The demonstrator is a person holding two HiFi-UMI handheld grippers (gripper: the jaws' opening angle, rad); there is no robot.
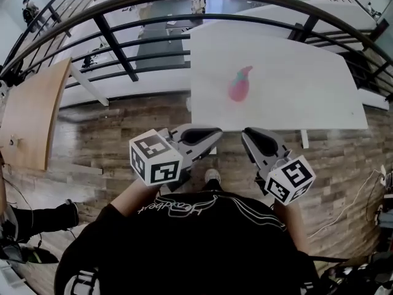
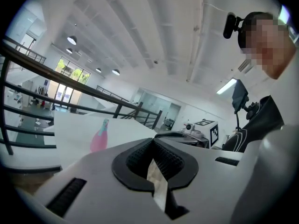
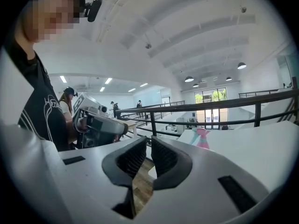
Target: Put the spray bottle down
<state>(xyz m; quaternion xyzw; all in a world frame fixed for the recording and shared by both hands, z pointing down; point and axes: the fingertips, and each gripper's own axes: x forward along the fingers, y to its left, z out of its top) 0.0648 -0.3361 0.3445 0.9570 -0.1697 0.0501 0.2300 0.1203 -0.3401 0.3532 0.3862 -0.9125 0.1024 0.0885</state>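
Observation:
The pink spray bottle [image 1: 240,85] with a teal top is on the white table [image 1: 295,91], well ahead of both grippers and touched by neither. It also shows small in the left gripper view as the bottle [image 2: 99,136] and in the right gripper view as the bottle [image 3: 202,137]. My left gripper [image 1: 206,134] is held near my body above the wooden floor, its pads meeting at the tips [image 2: 152,141], empty. My right gripper [image 1: 261,137] hangs beside it; a narrow slit separates its pads [image 3: 146,141], with nothing in between.
A black metal railing [image 1: 184,5] curves behind the table. A wooden tabletop [image 1: 34,115] stands at the left. A cable [image 1: 344,208] trails over the floor at the right. My shoe [image 1: 212,176] shows between the grippers.

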